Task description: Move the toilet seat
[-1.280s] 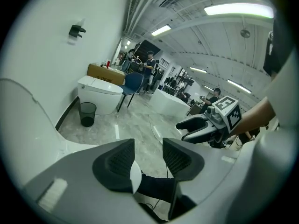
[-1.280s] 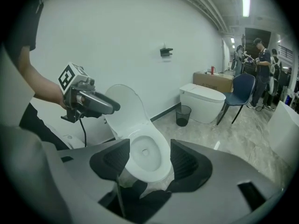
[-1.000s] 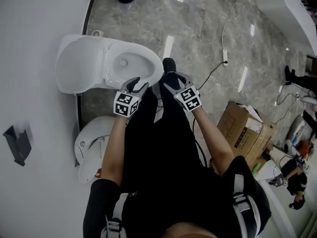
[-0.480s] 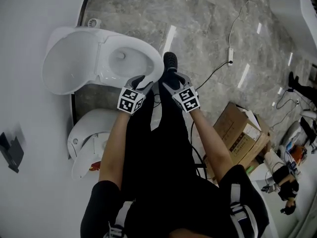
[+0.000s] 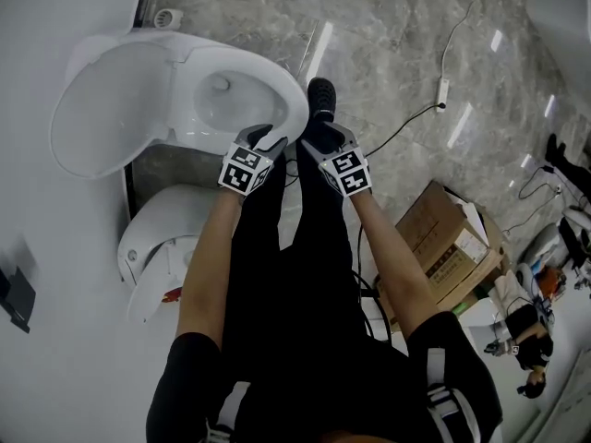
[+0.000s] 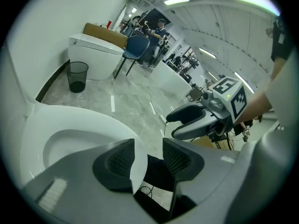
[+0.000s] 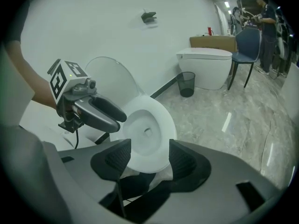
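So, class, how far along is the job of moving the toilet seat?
Done: the lid stands raised behind the bowl. In hand: the left gripper and right gripper hang open at the front edge of the toilet seat, gripping nothing. Left: closing on it and moving it.

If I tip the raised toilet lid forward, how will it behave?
The toilet lid looks like rigid moulded plastic, so it should stay stiff. It stands upright behind the bowl, so once tipped it will probably swing down, maybe fast. Its glossy surface may slip in a grip.
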`<state>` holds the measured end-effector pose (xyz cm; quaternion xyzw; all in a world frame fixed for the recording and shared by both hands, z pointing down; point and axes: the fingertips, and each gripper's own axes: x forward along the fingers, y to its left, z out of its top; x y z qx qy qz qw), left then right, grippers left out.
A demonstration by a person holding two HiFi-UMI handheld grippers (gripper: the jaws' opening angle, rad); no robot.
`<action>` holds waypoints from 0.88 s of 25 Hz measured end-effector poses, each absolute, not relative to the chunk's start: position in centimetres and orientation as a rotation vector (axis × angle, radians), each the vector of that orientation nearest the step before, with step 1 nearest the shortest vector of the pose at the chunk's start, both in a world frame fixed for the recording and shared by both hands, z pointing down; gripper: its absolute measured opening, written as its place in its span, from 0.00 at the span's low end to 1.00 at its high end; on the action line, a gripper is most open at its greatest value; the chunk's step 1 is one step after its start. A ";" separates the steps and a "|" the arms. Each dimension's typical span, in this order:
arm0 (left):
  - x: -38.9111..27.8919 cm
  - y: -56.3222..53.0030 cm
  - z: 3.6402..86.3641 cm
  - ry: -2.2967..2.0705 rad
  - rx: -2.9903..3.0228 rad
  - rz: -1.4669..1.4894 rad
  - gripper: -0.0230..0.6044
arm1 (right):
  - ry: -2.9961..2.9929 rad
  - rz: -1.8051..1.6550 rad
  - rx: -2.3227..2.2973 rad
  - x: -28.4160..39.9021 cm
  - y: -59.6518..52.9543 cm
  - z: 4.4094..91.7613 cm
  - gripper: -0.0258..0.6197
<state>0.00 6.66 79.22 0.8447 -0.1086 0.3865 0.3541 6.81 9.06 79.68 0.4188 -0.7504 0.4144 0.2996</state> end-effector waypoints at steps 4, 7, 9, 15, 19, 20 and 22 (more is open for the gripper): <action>0.8 7.9 81.5 -0.197 2.183 1.056 0.34 | -1.945 1.120 1.093 8.0 9.5 83.2 0.43; 1.3 7.9 83.1 -0.197 2.166 1.064 0.34 | -1.934 1.157 1.075 8.5 9.3 85.3 0.42; 1.4 8.0 84.3 -0.210 2.144 1.063 0.34 | -1.933 1.176 1.040 8.3 9.5 86.7 0.42; 1.1 9.0 88.4 -0.244 2.075 1.053 0.35 | -1.937 1.217 0.957 7.7 10.4 89.8 0.42; 1.7 9.5 90.5 -0.234 2.061 1.046 0.37 | -1.949 1.210 0.933 8.2 10.3 91.2 0.42; 1.8 9.5 90.9 -0.229 2.058 1.047 0.38 | -1.950 1.206 0.929 8.4 10.2 91.6 0.42; 2.2 9.6 91.9 -0.215 2.048 1.048 0.39 | -1.952 1.193 0.921 8.7 9.9 92.2 0.42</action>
